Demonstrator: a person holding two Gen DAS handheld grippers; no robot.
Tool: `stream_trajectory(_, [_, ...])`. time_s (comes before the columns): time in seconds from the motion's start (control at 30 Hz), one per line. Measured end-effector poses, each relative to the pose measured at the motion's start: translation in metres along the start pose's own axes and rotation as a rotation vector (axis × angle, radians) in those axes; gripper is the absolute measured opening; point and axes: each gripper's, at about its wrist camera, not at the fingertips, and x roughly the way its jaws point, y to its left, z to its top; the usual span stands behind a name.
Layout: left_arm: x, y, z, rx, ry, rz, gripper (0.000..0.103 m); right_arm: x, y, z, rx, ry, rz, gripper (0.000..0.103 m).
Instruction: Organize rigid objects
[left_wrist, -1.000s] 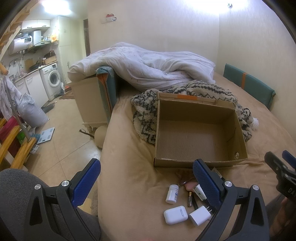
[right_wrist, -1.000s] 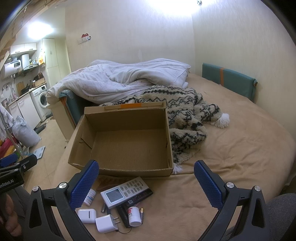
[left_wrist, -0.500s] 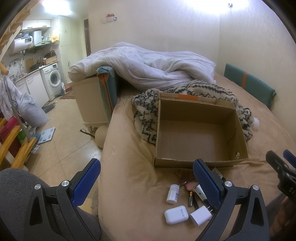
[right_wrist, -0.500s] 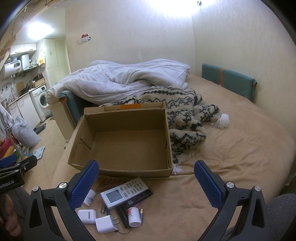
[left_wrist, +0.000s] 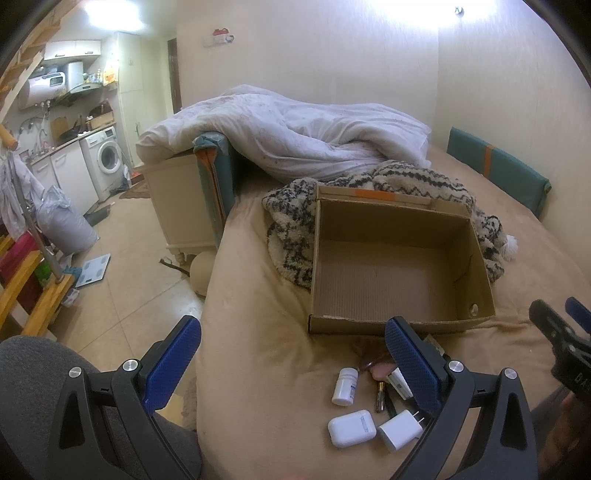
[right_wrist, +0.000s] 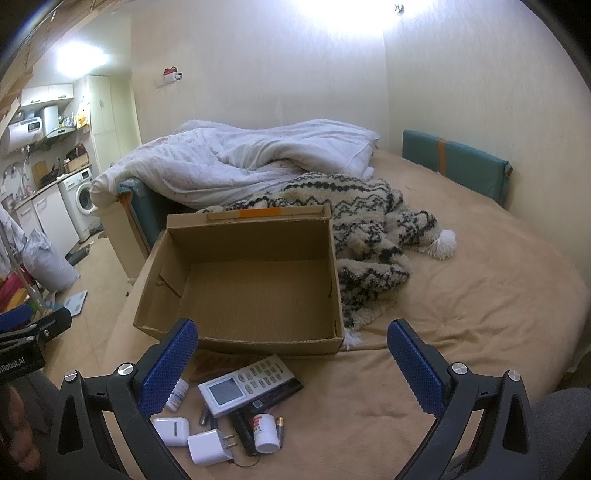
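An empty open cardboard box sits on the tan bed; it also shows in the left wrist view. In front of it lie small items: a white remote, a white earbud case, a white plug charger, two small white bottles and batteries. The left wrist view shows the case, charger and a bottle. My left gripper is open and empty, left of the pile. My right gripper is open and empty above the pile.
A patterned knit blanket lies right of and behind the box, with a white duvet beyond it. A teal cushion leans on the far wall. The bed's left edge drops to a tiled floor with a washing machine.
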Motion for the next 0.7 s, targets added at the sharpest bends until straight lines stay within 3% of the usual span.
stream_trajectory(0.7, [0.0015, 0.0005, -0.0016, 0.002, -0.003, 0.028, 0.100, 0.0029, -0.0023, -0.0009, 0.005, 0.003, -0.003, 0.103])
